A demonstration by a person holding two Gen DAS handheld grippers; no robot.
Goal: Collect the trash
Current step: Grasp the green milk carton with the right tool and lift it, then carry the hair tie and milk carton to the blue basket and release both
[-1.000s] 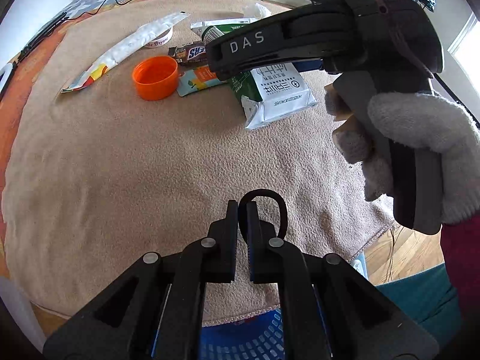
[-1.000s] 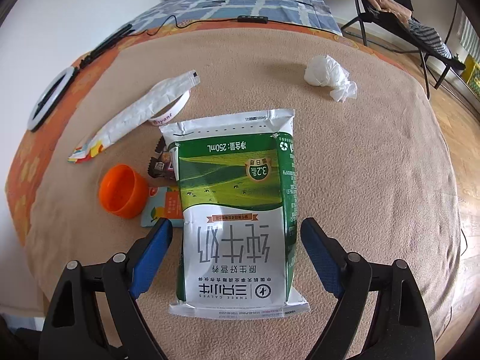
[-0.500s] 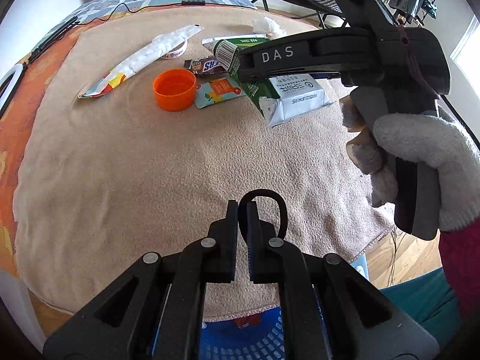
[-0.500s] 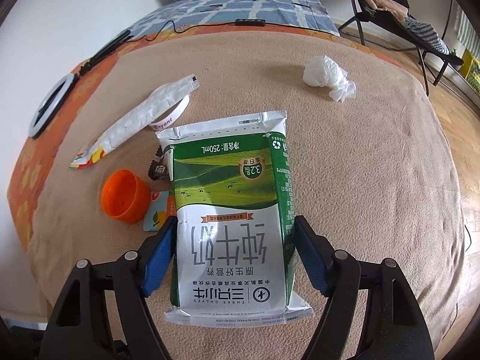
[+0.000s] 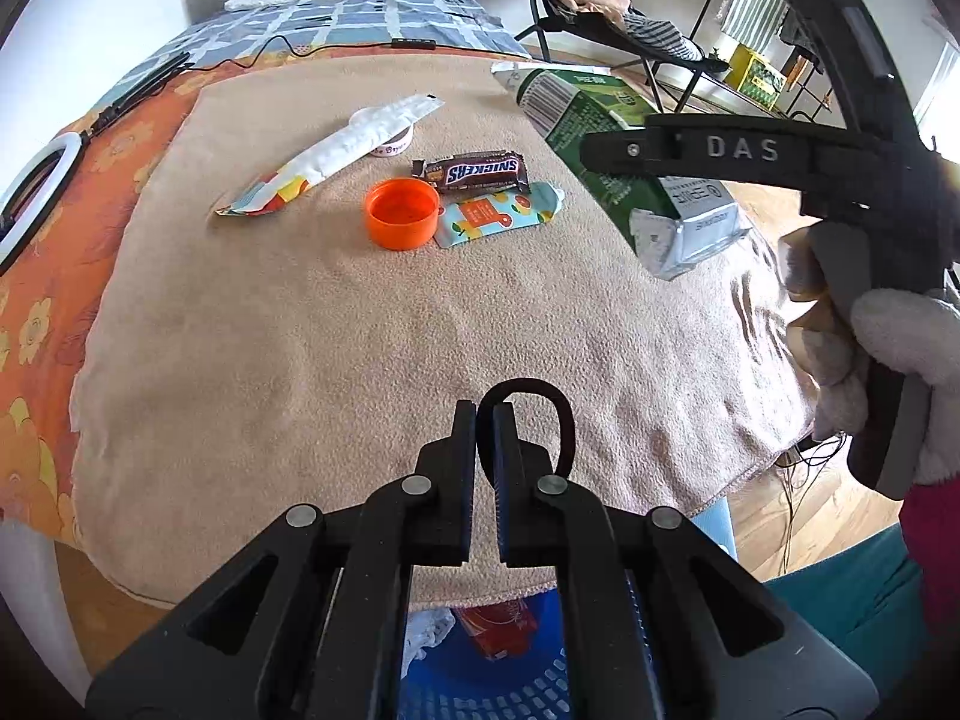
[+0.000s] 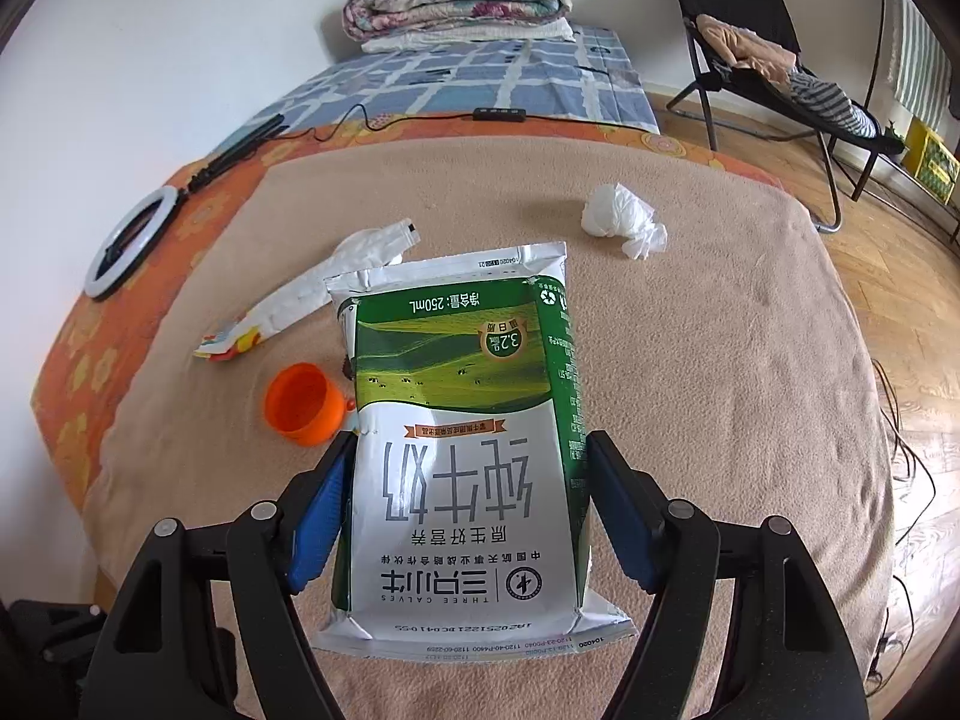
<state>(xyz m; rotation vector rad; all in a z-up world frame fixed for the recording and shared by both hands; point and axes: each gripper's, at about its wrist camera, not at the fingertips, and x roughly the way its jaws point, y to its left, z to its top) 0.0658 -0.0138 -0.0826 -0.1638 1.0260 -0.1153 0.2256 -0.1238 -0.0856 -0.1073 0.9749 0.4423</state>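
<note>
Glossy flat milk pouch [image 6: 468, 456] now lifted off fuzzy blanket [image 6: 720, 390], right gripper [image 6: 468, 504] clamped.

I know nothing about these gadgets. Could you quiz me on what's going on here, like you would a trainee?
1. True or false: the right gripper has its jaws closed on the milk pouch.
2. Which lies beside the Snickers bar? A) orange cap B) spoon C) mug
3. Fill in: the left gripper pinches a black ____.

Key: 1 true; 2 A; 3 loop.
</note>
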